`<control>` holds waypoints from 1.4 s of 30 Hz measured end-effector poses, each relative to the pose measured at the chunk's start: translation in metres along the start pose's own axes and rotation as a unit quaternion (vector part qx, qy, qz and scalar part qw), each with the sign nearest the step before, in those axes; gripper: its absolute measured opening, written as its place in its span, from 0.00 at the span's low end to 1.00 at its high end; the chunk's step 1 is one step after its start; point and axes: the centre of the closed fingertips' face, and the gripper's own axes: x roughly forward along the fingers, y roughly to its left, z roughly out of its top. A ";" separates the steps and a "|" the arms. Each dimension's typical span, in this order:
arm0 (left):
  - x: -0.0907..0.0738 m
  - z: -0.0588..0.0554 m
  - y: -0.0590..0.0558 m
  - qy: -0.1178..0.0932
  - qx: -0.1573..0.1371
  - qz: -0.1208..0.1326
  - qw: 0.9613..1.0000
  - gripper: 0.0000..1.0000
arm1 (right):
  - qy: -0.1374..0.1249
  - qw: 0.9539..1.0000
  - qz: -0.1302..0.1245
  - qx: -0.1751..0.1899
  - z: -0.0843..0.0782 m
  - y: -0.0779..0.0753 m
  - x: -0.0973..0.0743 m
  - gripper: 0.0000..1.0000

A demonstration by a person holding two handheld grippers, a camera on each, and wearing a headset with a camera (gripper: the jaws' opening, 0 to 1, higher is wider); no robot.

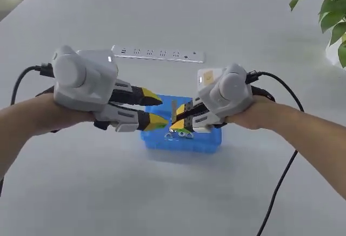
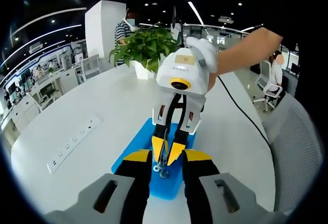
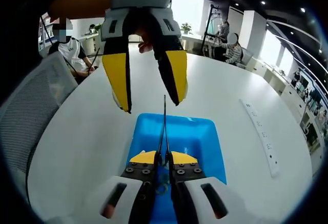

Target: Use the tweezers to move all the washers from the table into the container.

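Head view: your L gripper [image 1: 155, 109], jaws wide apart, hangs just left of the blue rectangular plastic container [image 1: 208, 143] on the pale grey tabletop [image 1: 173, 25]. Your R gripper [image 1: 181, 123] is clamped on thin metal tweezers [image 1: 174, 108] over it; small silver washers [image 1: 178, 134] lie inside. Long white power strip [image 1: 159, 54] beyond, leafy green plant [image 1: 324, 4] far right.

L gripper view: open-plan office w/ ceiling strip lights [image 2: 195, 11] and desks [image 2: 31, 101].

R gripper view: tweezers point out over the container's floor; grey mesh chair [image 3: 31, 111] at left.
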 end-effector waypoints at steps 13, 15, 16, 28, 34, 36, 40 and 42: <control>0.020 -0.003 0.000 0.010 0.023 -0.024 0.999 0.15 | -0.001 1.000 0.022 -0.014 -0.008 0.003 0.007 0.09; 0.022 -0.004 0.000 0.012 0.021 -0.029 0.999 0.14 | -0.001 1.000 0.025 -0.012 -0.010 0.004 0.008 0.09; 0.023 -0.005 0.000 0.013 0.022 -0.030 0.999 0.13 | -0.002 1.000 0.025 -0.012 -0.010 0.004 0.008 0.09; 0.027 -0.010 0.000 0.022 0.028 -0.041 0.999 0.07 | -0.002 0.999 0.031 -0.008 -0.011 0.004 0.009 0.10; 0.027 -0.009 0.001 0.022 0.032 -0.035 0.999 0.07 | 0.000 1.000 0.026 -0.008 -0.012 0.002 0.008 0.11; 0.028 -0.009 0.001 0.022 0.033 -0.035 0.999 0.07 | 0.002 1.000 0.026 -0.008 -0.012 0.003 0.008 0.12; 0.028 -0.009 0.001 0.023 0.036 -0.033 0.999 0.07 | 0.004 1.000 0.026 -0.007 -0.012 0.003 0.007 0.13; 0.027 -0.009 0.000 0.023 0.036 -0.033 0.999 0.07 | 0.004 1.000 0.025 -0.007 -0.012 0.004 0.007 0.14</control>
